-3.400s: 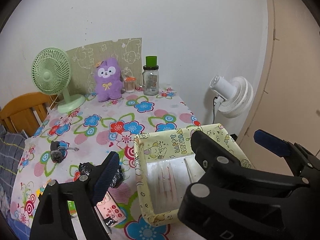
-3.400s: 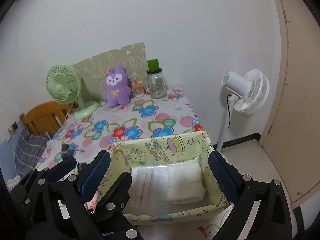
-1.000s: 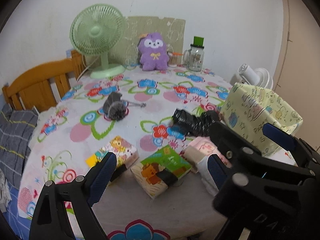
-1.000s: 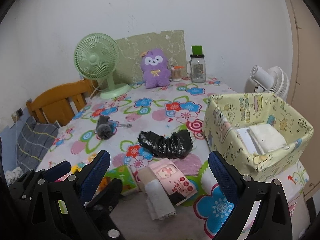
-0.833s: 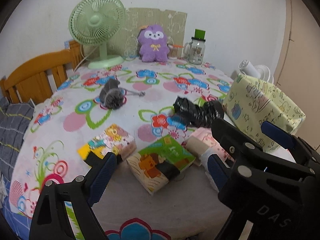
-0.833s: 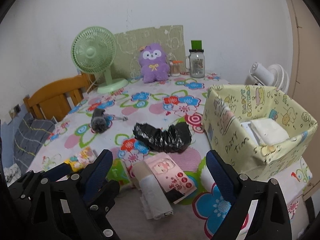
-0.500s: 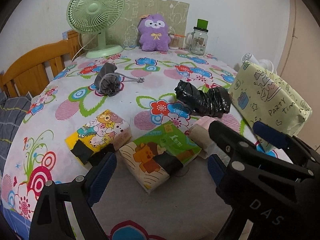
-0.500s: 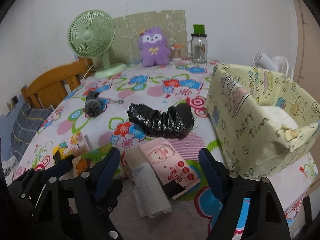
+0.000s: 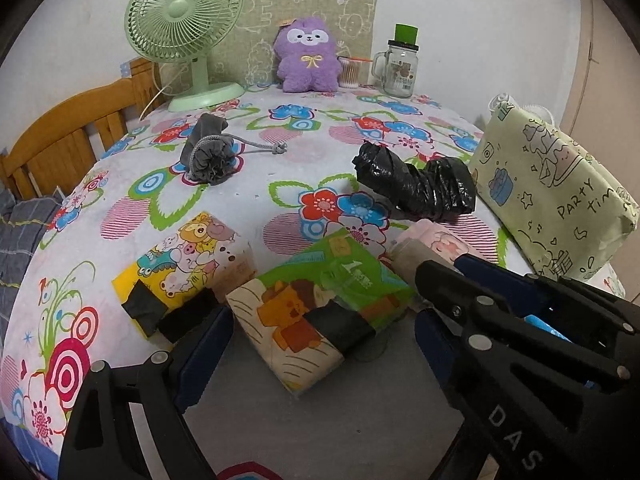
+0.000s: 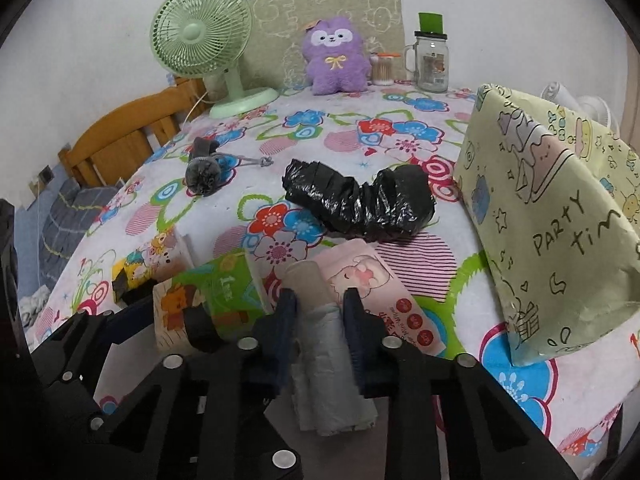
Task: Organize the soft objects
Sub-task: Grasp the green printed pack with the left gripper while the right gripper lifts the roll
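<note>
Two grippers are seen low over a flowered tabletop (image 9: 304, 152). The right gripper (image 10: 318, 312) has just been closing, and its blue pads are pressed against both sides of a grey roll (image 10: 324, 344) that lies at the near edge; the roll is thus grasped. Just right of the roll, touching it, a pink pack (image 10: 376, 284) is laid flat. The left gripper (image 9: 320, 340) is held wide apart, nothing pressed by its pads, with a green pack (image 9: 320, 300) lying between its fingers on the tabletop. Beside the green pack, to the left, a yellow pack (image 9: 188, 264) with cartoon animals is placed. Farther back, a crumpled black bag (image 10: 360, 200) is stretched across the middle, and a grey pouch (image 9: 208, 156) with a drawstring is set to the left of it. At the right edge a pale green box (image 10: 552, 216) printed "PARTY" is stood; its inside cannot be seen. Along the wall a green fan (image 9: 188, 20), a purple plush (image 9: 306, 60) and a jar (image 9: 400, 68) with a green lid are lined up. A wooden chair (image 9: 68, 140) is visible behind the left side.
</note>
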A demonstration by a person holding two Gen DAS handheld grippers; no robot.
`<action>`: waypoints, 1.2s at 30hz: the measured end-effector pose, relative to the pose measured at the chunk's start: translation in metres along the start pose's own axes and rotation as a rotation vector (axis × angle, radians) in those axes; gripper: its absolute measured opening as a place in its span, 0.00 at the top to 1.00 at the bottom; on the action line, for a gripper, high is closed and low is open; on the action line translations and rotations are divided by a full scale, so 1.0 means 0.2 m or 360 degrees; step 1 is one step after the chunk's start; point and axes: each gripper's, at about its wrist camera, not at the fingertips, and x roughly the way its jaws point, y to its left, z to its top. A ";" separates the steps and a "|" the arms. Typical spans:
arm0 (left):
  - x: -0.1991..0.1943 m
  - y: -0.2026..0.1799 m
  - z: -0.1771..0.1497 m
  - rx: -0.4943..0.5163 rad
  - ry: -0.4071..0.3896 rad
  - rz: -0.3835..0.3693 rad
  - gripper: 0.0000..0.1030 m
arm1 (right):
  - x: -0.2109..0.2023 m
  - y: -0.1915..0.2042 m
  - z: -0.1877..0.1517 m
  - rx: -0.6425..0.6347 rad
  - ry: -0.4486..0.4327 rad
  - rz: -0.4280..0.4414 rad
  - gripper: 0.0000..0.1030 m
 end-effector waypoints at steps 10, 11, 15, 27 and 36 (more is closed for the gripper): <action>0.02 -0.01 0.03 -0.0016 -0.0018 0.0006 0.17 | -0.01 -0.01 0.02 -0.0002 -0.0021 0.0006 0.85; 0.02 -0.01 0.03 -0.0021 -0.0019 0.0009 0.18 | -0.01 -0.01 0.02 -0.0005 -0.0021 0.0008 0.85; 0.02 -0.01 0.04 -0.0033 -0.0016 0.0009 0.19 | -0.01 -0.01 0.03 -0.0004 -0.0029 0.0010 0.85; -0.07 -0.04 0.07 -0.0035 -0.0055 0.0032 0.19 | -0.10 -0.03 0.07 0.0011 -0.0056 -0.0018 0.85; -0.21 -0.07 0.13 -0.0033 -0.0126 0.0056 0.19 | -0.23 -0.01 0.13 -0.0006 -0.0119 -0.0039 0.85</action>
